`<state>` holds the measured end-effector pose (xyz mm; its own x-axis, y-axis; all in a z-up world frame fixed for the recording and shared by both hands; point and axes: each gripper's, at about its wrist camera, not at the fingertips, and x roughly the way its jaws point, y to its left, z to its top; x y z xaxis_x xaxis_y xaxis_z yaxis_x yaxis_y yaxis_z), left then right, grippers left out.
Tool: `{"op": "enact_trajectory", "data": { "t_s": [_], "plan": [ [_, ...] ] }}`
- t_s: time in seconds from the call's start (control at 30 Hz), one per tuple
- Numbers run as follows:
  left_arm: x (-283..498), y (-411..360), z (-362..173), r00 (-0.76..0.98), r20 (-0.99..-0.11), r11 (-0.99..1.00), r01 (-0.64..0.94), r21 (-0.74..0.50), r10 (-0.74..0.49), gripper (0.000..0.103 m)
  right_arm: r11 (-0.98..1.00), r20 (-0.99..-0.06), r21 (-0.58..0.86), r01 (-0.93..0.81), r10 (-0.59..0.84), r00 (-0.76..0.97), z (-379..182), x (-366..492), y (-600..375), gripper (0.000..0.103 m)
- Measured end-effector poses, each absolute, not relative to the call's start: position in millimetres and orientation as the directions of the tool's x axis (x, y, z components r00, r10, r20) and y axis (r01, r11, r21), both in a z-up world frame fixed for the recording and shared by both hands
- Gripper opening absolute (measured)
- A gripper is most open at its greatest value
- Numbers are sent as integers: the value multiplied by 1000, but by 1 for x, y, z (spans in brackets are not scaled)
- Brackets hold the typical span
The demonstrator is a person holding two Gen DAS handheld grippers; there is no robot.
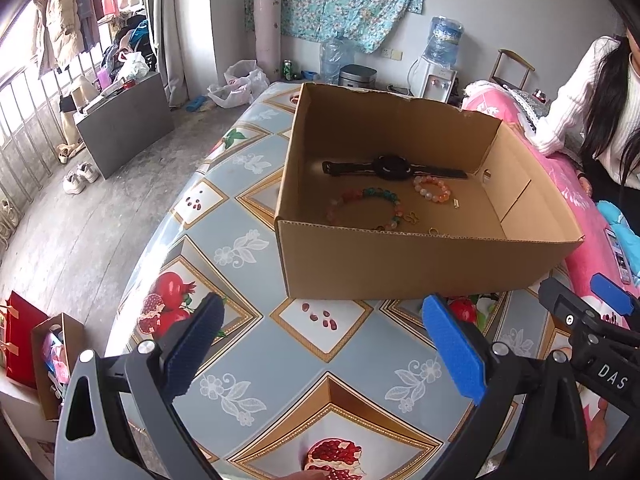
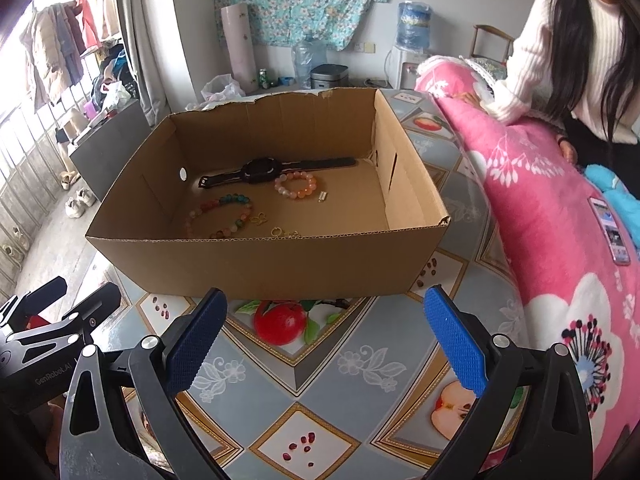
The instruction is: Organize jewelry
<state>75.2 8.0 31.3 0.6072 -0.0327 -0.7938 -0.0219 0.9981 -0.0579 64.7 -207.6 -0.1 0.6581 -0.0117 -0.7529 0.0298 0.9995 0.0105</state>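
- Left wrist view: one open cardboard box point(image 1: 400, 264) sits on a table point(image 1: 248, 240) covered in a fruit-patterned cloth.
- One left claw point(image 1: 320, 344) hovers low before the box, its two blue-padded fingers spread wide with nothing between them.
- One right claw point(image 2: 326, 340), seen from its own camera, is likewise spread wide and empty, just in front of the box's near wall.
- Inside the box lie one black watch point(image 2: 260, 170) laid flat, and two bead bracelets: a multicoloured bracelet point(image 2: 224, 210) nearer the front and an orange-pink bracelet point(image 2: 295, 185) just beside the watch.
- Three small gold pieces lie on the box floor: a butterfly-shaped charm point(image 2: 259, 219), a small clasp-like piece point(image 2: 322, 197), and a ring point(image 2: 276, 232) at the front.
- The ring and the near edge of the multicoloured bracelet are partly hidden behind the box's front wall; something gold beside the ring is too small to make out.
- One person in a white sweater point(image 2: 560, 40) leans over a pink blanket point(image 2: 540, 200), cut off by the frame edge.
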Motion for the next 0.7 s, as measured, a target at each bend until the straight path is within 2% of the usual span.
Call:
{"op": "enact_trajectory", "data": {
  "t_s": [0.7],
  "plan": [
    [79, 9, 30, 596, -803, 998, -31, -58, -28, 98, 1000, -778, 18, 14, 5, 628, -6, 70, -205, 95]
  ]
}}
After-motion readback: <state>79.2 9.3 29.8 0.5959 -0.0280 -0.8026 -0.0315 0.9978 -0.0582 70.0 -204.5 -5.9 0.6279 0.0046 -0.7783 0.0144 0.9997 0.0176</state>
